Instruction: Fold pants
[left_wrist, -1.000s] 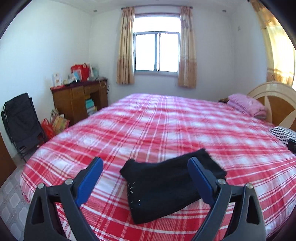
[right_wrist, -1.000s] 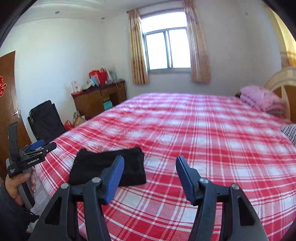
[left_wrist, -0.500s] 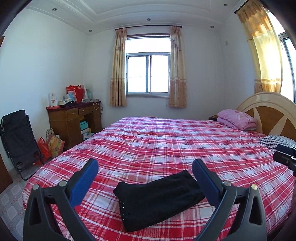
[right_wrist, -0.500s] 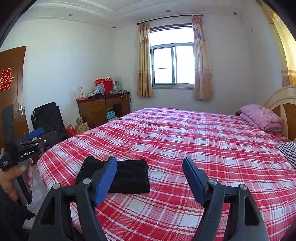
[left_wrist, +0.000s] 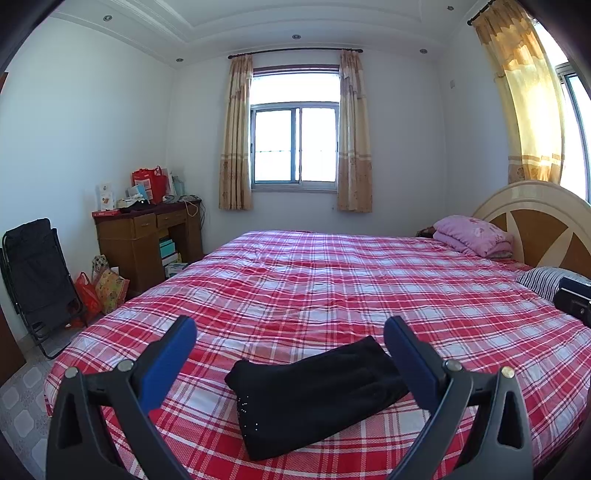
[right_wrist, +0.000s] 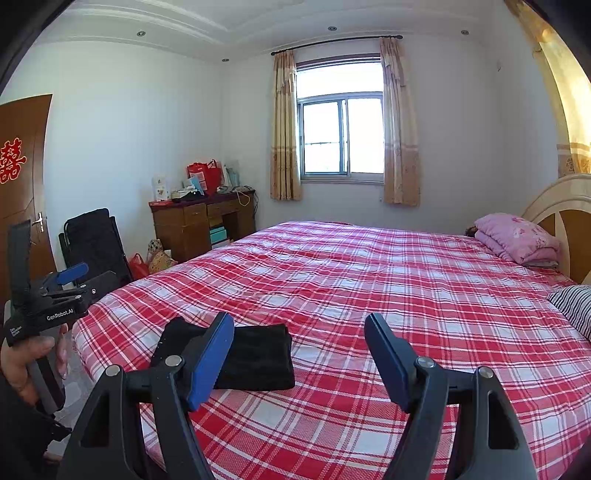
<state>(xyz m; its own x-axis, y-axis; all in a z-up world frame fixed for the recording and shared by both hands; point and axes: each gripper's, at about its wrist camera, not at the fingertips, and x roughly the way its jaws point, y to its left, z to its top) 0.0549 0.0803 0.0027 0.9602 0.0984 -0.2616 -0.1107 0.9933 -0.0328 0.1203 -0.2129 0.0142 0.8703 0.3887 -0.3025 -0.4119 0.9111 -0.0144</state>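
- Two hand-held grippers were in play: the left hand-held gripper (left_wrist: 290, 363) and the right hand-held gripper (right_wrist: 299, 354), each with its blue pads spread wide and nothing between them.
- The right one's jaws had just been opening, and no cloth lay between them.
- The pants (left_wrist: 317, 391) lay as a compact black bundle on the bed (left_wrist: 332, 291), near its close corner, flat on the red plaid cover and touched by neither tool.
- From the right wrist view the bundle sat behind the left blue pad, not in its grasp; the person's hand (right_wrist: 22, 363) held the other tool off the bed's edge.
- Judging by the neat rectangular shape, the folding looked finished or nearly so, which would explain why both tools stood clear and pointed only slightly downward over the bundle.
- Leaving the bundle on the flat cover, away from the pink folded blanket (left_wrist: 472, 236) and the striped pillow (left_wrist: 543, 282), probably kept the fold from slumping.
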